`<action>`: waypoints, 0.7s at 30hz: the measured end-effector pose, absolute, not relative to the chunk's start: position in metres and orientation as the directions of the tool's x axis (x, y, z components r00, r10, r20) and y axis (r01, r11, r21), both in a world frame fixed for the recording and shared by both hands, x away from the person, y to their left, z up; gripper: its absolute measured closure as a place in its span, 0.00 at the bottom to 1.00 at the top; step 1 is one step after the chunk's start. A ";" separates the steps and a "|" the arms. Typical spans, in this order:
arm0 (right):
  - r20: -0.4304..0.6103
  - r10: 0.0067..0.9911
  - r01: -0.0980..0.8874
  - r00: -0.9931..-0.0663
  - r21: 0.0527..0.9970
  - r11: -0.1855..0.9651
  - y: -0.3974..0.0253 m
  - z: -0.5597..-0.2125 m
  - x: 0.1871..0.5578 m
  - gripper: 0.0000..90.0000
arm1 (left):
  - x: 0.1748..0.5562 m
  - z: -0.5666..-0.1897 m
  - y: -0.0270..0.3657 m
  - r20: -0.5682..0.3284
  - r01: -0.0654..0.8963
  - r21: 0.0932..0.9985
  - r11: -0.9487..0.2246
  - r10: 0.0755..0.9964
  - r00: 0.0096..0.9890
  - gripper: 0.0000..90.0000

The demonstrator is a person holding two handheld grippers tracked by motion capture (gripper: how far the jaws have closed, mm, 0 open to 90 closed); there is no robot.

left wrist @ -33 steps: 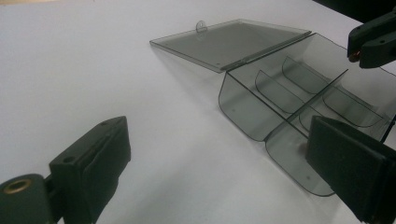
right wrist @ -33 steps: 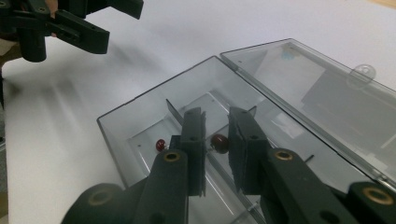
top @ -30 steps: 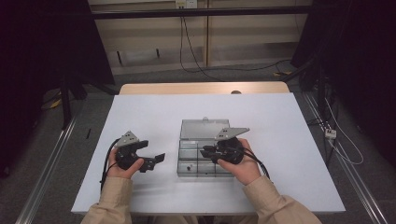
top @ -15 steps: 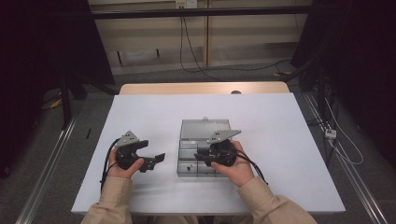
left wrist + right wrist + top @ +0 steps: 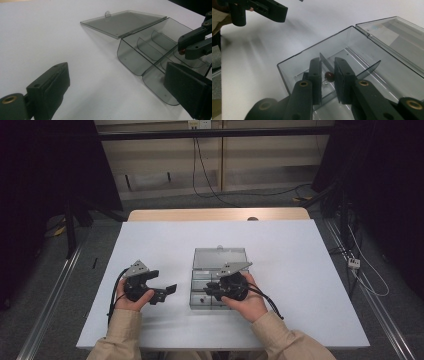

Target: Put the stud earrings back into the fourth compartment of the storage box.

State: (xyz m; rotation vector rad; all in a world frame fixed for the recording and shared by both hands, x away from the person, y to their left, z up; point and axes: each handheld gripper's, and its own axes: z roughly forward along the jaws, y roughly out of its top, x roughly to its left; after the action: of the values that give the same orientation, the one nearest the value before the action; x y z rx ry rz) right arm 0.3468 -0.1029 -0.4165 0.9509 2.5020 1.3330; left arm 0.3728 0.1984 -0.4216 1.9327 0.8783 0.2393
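Note:
A clear smoky plastic box (image 5: 193,296) with several compartments lies on the white table (image 5: 305,270), its lid (image 5: 220,257) folded flat behind it. My right gripper (image 5: 206,293) reaches over the front left compartment. Its jaws are almost together on a small dark red bead (image 5: 329,76), inside the box wall (image 5: 294,65). From the left gripper view the right gripper (image 5: 181,46) hangs above the box (image 5: 130,60) and its lid (image 5: 122,22). My left gripper (image 5: 162,281) rests left of the box, jaws wide apart and nothing between them.
Bare white table surrounds the box on all sides. A wooden strip (image 5: 215,214) runs along the table's far edge. Beyond it lie floor cables and dark stands. The left gripper (image 5: 262,10) appears at the top left of the right gripper view.
My right gripper has slid left along the front of the box, from its middle to the front left compartment. The left gripper has stayed where it was.

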 end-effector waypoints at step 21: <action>0.167 0.588 0.464 -0.791 0.789 0.401 -0.097 -0.422 0.345 0.84 | 0.373 -0.422 0.197 -0.191 0.478 0.832 -0.281 0.664 0.723 0.07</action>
State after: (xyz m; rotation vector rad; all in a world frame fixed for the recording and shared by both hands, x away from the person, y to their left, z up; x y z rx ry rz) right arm 0.3446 -0.0966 -0.4221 0.9496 2.5113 1.3458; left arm 0.3734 0.1973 -0.4223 1.9379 0.8766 0.2370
